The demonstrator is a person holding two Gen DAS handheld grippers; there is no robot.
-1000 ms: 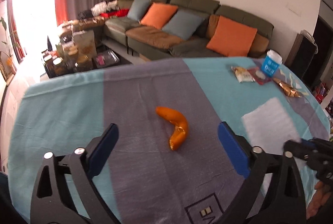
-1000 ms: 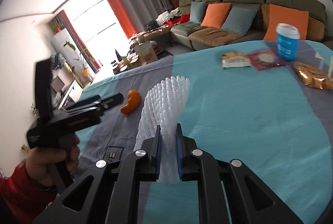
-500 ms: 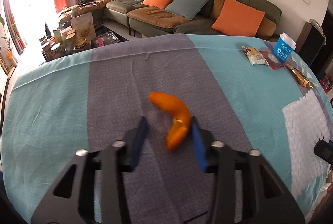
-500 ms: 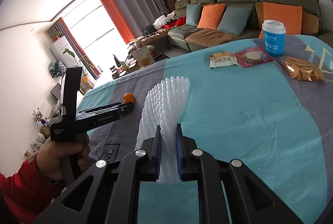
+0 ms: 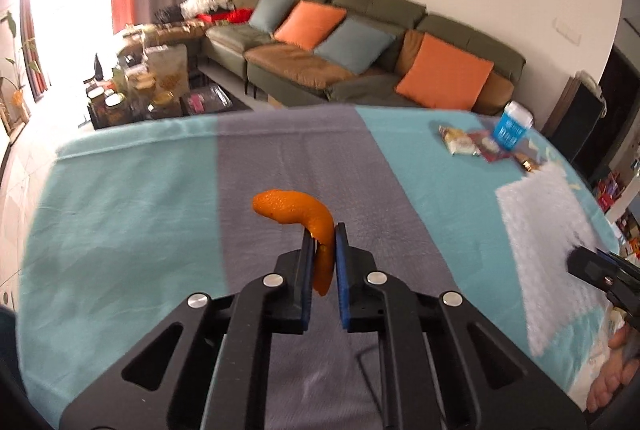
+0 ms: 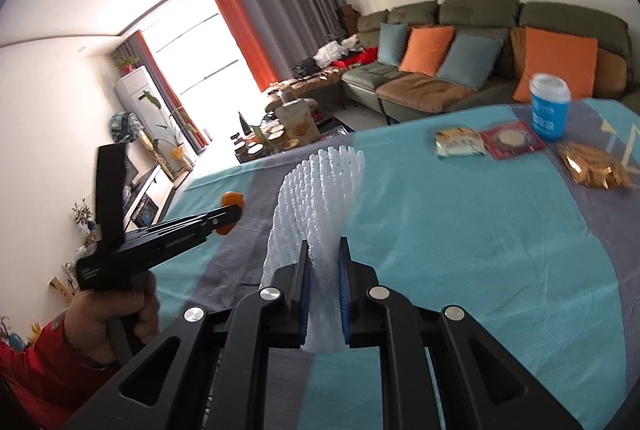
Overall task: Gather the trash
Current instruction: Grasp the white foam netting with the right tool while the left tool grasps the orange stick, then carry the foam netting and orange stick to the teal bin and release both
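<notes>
My left gripper is shut on a curved orange peel and holds it above the grey stripe of the tablecloth. It also shows in the right wrist view with the peel sticking out of its tip. My right gripper is shut on a white foam net sleeve, which stands up from the jaws. In the left wrist view the sleeve shows at the right, over the table.
At the table's far right lie a blue paper cup, a yellow snack packet, a red packet and a gold wrapper. The table has a teal and grey cloth. A sofa stands behind.
My left gripper closed on the orange peel and lifted it off the cloth. My right gripper kept holding the foam sleeve and tilted a little upward.
</notes>
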